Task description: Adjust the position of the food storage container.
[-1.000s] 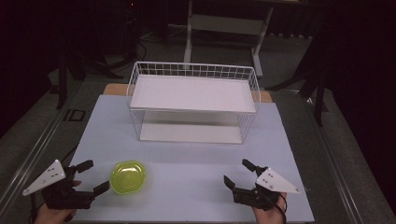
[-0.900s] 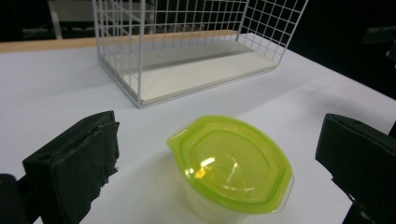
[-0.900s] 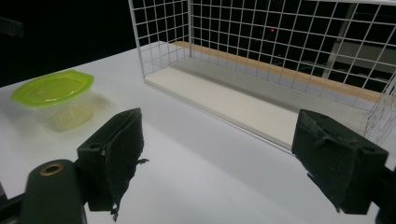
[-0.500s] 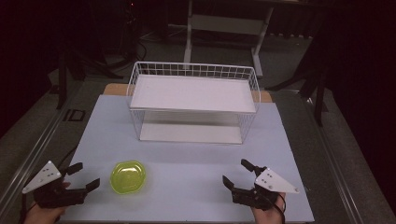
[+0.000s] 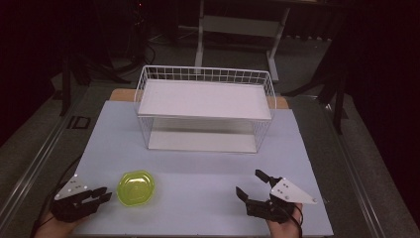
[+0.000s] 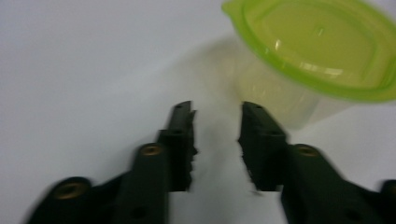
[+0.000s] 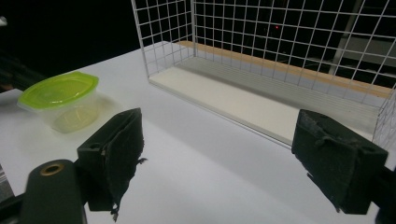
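Your left tongs have backed away from the lime-green lidded plastic container over the last second — a moment ago their jaws reached around its near-left side, and now they sit just beside it, low at the left edge of the white surface, the jaws narrowed to a small gap and holding nothing. In the left gripper view the container stands just ahead and to one side of the jaw tips, apart from them. So it looks released or not yet taken: it rests lid-on upon the surface, well short of the white wire two-tier rack. Your right tongs have barely shifted — jaws wide apart and empty, low at the right. If the rack is the goal, you will need to close in on the container again.
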Demonstrator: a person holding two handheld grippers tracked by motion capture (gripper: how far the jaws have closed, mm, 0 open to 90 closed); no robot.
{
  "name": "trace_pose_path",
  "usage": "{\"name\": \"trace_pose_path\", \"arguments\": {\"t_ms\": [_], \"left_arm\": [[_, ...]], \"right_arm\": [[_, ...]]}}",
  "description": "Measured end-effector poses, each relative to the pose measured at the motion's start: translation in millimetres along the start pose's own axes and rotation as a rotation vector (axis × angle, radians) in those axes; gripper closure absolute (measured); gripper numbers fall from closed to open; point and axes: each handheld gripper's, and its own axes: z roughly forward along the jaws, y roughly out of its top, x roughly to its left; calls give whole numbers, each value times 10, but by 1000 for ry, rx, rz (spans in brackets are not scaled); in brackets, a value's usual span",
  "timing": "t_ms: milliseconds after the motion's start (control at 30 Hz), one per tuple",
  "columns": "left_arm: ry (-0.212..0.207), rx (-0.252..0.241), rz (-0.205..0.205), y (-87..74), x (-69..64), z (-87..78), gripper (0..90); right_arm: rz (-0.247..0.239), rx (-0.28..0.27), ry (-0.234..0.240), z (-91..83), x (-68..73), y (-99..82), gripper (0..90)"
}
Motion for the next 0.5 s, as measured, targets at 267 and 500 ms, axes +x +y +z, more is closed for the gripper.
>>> {"name": "trace_pose_path", "arguments": {"t_ms": [267,500], "left_arm": [[-52,23,23,101,-109,131,900],[-90,68,52,250,-220,352,900]], "right_arm": [[2,-3,6,-5,-7,3,167],[-2,-8,4,-25,-13,9,167]]}}
